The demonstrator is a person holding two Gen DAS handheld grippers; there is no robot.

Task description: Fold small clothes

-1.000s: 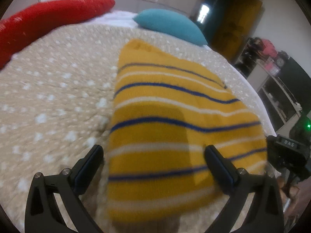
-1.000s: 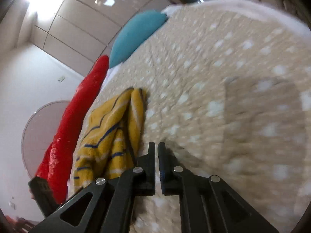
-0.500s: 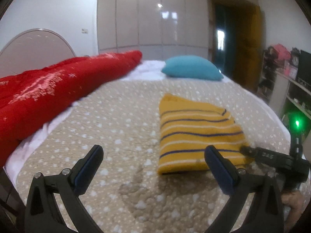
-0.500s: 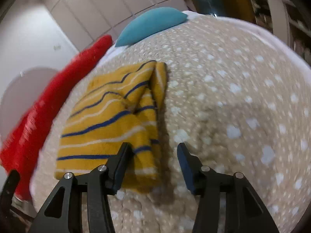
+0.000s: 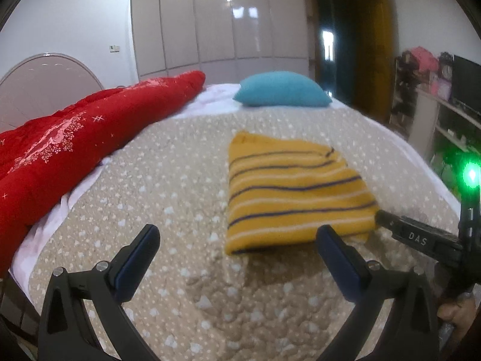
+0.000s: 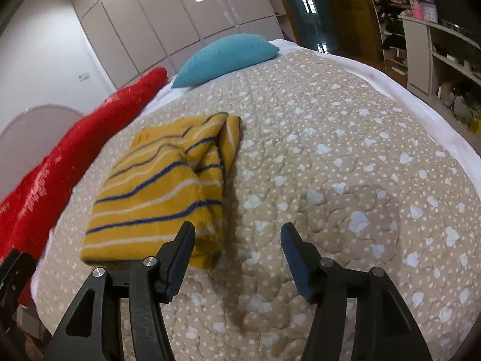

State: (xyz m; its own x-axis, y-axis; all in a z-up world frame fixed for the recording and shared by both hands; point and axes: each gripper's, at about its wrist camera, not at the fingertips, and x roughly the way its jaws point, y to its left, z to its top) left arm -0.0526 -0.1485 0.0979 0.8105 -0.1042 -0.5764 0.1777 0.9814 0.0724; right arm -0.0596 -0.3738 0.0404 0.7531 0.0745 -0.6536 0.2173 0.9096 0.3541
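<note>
At the left edge of the left wrist view we see a red quilt (image 5: pixel 75 138) bunched along the side of the bed (image 5: pixel 168 180), which wears a beige quilted cover with pale spots. Low in that frame our left hand-held gripper (image 5: pixel 237 246) hangs above the cover with its jaws spread wide and nothing between them. Right of centre lies the yellow striped garment (image 5: pixel 288 192), folded into a compact rectangle and flat on the cover; a teal pillow (image 5: pixel 281 93) sits beyond it at upper centre. At the right edge the other tool reaches toward the garment's near corner.

In the right wrist view the garment (image 6: pixel 162 192) sits left of centre, its right side showing stacked, loosely rolled layers. Our right hand-held gripper (image 6: pixel 237 246) is at the bottom centre, jaws parted and empty, its left finger just beside the garment's near corner.

We judge the fold nearly done. The risk is that left finger snagging the loose right-hand layers and dragging the stack open, or a further pinch catching only the top layer.
</note>
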